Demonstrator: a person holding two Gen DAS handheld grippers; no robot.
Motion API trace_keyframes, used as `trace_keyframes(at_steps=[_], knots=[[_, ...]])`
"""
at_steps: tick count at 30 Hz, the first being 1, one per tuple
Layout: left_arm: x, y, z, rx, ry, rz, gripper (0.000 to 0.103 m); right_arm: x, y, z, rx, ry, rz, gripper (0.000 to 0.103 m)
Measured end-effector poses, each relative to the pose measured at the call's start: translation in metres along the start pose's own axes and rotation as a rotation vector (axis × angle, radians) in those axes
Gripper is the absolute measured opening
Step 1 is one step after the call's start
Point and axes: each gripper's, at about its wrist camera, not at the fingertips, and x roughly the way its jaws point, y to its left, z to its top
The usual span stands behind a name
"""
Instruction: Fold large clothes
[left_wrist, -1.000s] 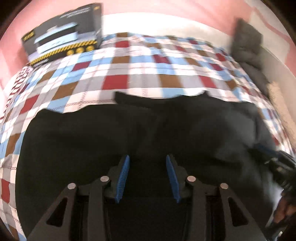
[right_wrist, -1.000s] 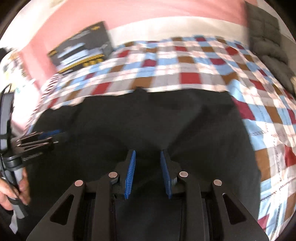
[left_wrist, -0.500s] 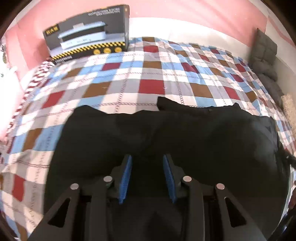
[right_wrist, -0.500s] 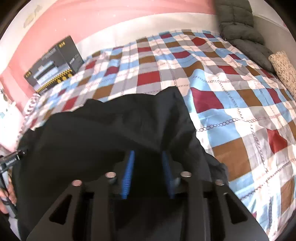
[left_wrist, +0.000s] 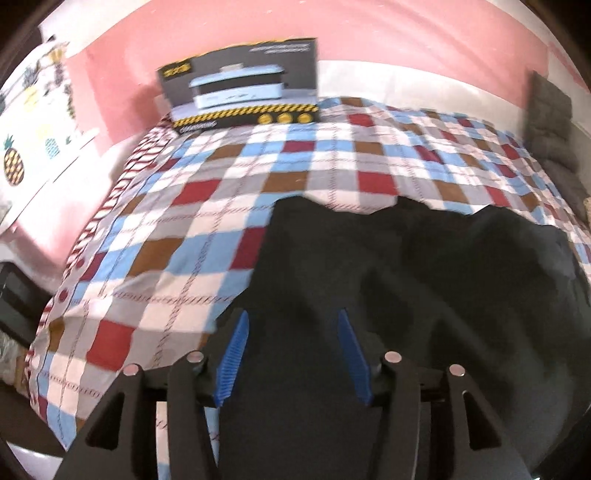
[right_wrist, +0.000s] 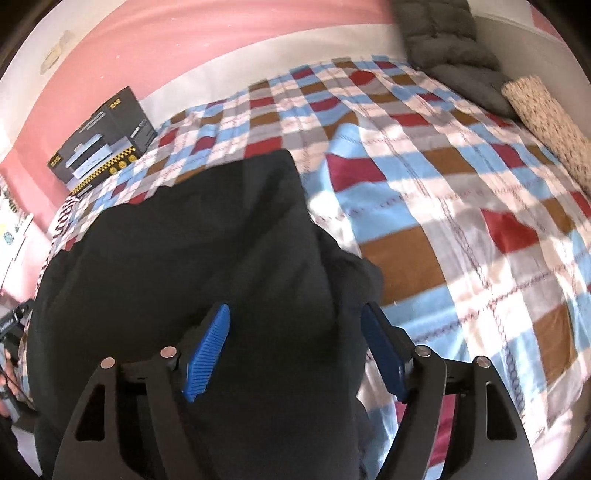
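A large black garment (left_wrist: 424, 280) lies spread on a bed with a checked cover (left_wrist: 221, 206). It also shows in the right wrist view (right_wrist: 207, 240). My left gripper (left_wrist: 291, 325) is open, its blue pads standing over the garment's near left part. My right gripper (right_wrist: 295, 317) is open wide over the garment's right edge, where the cloth bunches between the fingers. Neither gripper pinches the cloth. The garment's near edge is hidden under both grippers.
A dark appliance box (left_wrist: 243, 85) stands at the bed's far left against the pink wall; it also shows in the right wrist view (right_wrist: 99, 147). Grey cushions (right_wrist: 450, 48) and a patterned pillow (right_wrist: 546, 122) lie at the far right. The bed's left edge (left_wrist: 48, 325) drops off.
Both grippers have opened wider. The left view has swung left and the right view right, each now over one side of the garment. The garment looks more bunched.
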Motion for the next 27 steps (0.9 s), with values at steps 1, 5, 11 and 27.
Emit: trace_keyframes(at_steps=[1, 5, 11, 27], knots=[[0.003, 0.008, -0.005, -0.018, 0.014, 0.008, 0.057, 0.001, -0.003, -0.002, 0.01, 0.004, 0.004, 0.075], [0.013, 0.043, -0.026, -0.131, 0.059, -0.036, 0.074, 0.009, -0.012, -0.006, 0.049, 0.026, 0.046, 0.078], [0.029, 0.069, -0.041, -0.267, 0.097, -0.175, 0.086, 0.022, -0.024, -0.009, 0.093, 0.061, 0.105, 0.085], [0.09, 0.085, -0.047, -0.496, 0.242, -0.584, 0.094, 0.065, -0.059, -0.007, 0.315, 0.223, 0.433, 0.096]])
